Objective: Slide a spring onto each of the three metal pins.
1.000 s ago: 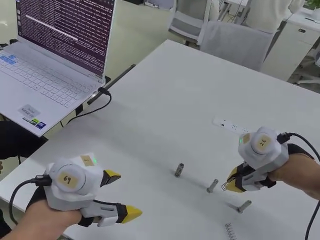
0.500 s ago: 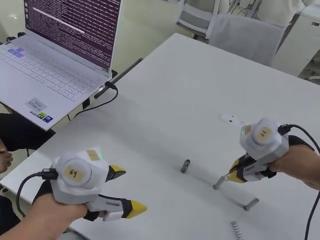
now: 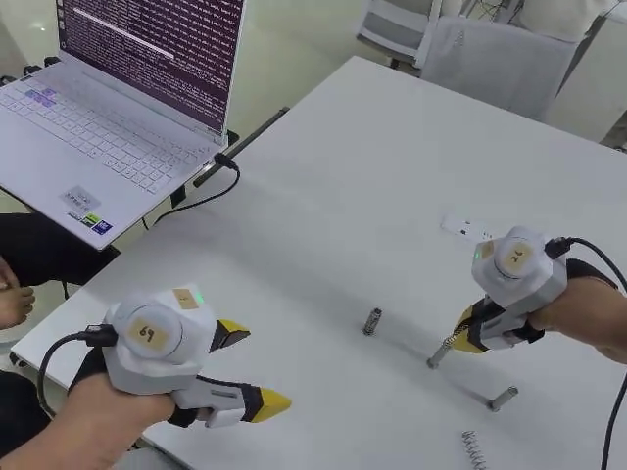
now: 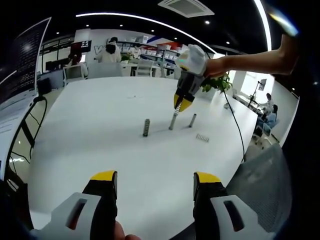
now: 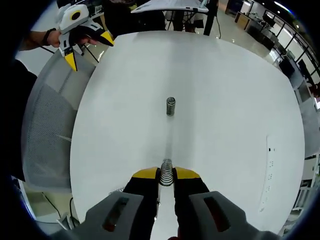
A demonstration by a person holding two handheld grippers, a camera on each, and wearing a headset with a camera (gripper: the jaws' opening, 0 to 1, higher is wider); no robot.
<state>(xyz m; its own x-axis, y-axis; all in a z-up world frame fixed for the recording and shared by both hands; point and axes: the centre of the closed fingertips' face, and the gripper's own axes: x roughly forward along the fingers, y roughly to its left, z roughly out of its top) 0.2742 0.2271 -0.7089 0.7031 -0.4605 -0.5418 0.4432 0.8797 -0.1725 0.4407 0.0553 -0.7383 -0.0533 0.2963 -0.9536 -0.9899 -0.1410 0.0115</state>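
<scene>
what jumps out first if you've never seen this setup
The right claw, shut on a spring, holds it at the tip of the middle pin on the white table's right side. The left pin already wears its spring. The left claw hovers open at the near edge, with a laptop at far left.

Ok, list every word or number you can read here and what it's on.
"69": round label on the left claw.
Round tag on the right claw: too blurred to read.
Laptop screen text and palm-rest stickers: too small to read.
</scene>
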